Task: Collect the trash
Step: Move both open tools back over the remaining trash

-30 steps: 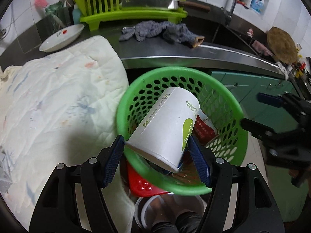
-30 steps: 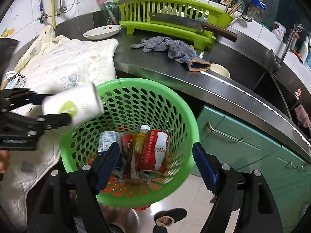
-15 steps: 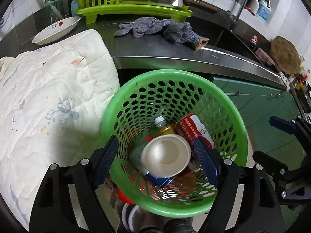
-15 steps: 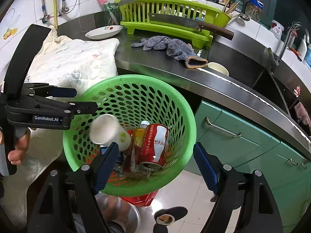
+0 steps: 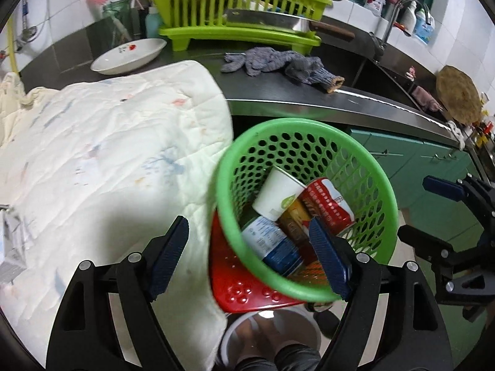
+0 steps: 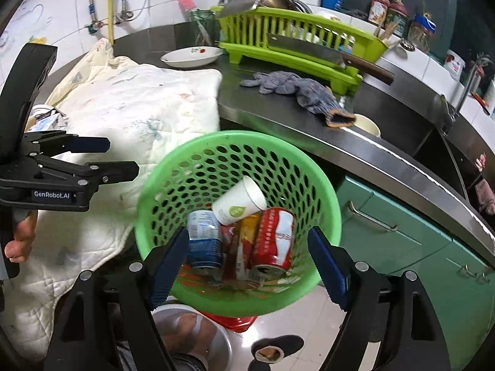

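The left claw (image 5: 249, 255) stands wide with nothing between its pads; its jaws have just been opening. The right claw (image 6: 247, 262) is likewise wide and holds nothing. Below both, the green basket (image 6: 324, 204) contains the paper cup (image 6: 239, 205), lying on a red can (image 6: 273, 241) and a blue can (image 6: 204, 241). A white quilt (image 5: 102, 160) drapes beside the basket; behind it the table (image 6: 371, 151) edge carries a grey glove (image 6: 297, 91).
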Action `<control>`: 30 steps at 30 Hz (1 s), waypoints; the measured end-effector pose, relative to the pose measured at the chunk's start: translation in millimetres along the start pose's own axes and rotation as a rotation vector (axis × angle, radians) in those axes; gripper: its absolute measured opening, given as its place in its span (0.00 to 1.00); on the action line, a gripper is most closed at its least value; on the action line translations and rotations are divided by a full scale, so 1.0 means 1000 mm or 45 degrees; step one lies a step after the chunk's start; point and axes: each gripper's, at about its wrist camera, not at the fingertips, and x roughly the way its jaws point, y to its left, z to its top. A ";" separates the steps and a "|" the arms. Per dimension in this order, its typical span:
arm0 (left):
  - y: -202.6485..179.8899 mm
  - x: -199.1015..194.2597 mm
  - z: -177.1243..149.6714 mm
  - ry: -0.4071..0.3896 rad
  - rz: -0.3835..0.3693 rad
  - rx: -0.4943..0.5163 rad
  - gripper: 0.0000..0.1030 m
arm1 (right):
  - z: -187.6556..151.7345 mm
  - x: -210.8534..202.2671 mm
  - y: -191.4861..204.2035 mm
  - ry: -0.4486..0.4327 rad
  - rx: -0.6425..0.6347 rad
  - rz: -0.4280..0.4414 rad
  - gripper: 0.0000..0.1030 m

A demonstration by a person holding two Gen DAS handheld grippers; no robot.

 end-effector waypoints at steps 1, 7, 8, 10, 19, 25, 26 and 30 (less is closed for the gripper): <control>0.004 -0.005 -0.002 -0.006 0.012 -0.001 0.77 | 0.001 -0.001 0.002 -0.004 -0.005 0.002 0.74; 0.029 -0.033 -0.013 -0.043 0.076 -0.020 0.77 | 0.011 -0.004 0.027 -0.028 -0.050 0.046 0.74; 0.034 -0.038 -0.015 -0.049 0.085 -0.025 0.77 | 0.013 -0.004 0.031 -0.028 -0.059 0.051 0.74; 0.045 -0.048 -0.020 -0.063 0.111 -0.037 0.77 | 0.016 -0.004 0.041 -0.033 -0.080 0.065 0.74; 0.100 -0.090 -0.039 -0.106 0.230 -0.114 0.77 | 0.032 0.001 0.082 -0.045 -0.160 0.133 0.74; 0.138 -0.109 -0.053 -0.118 0.283 -0.198 0.77 | 0.045 0.005 0.109 -0.061 -0.204 0.182 0.75; 0.143 -0.111 -0.055 -0.120 0.288 -0.213 0.77 | 0.047 0.005 0.113 -0.061 -0.208 0.189 0.75; 0.167 -0.121 -0.066 -0.135 0.322 -0.291 0.77 | 0.052 0.008 0.129 -0.061 -0.234 0.218 0.75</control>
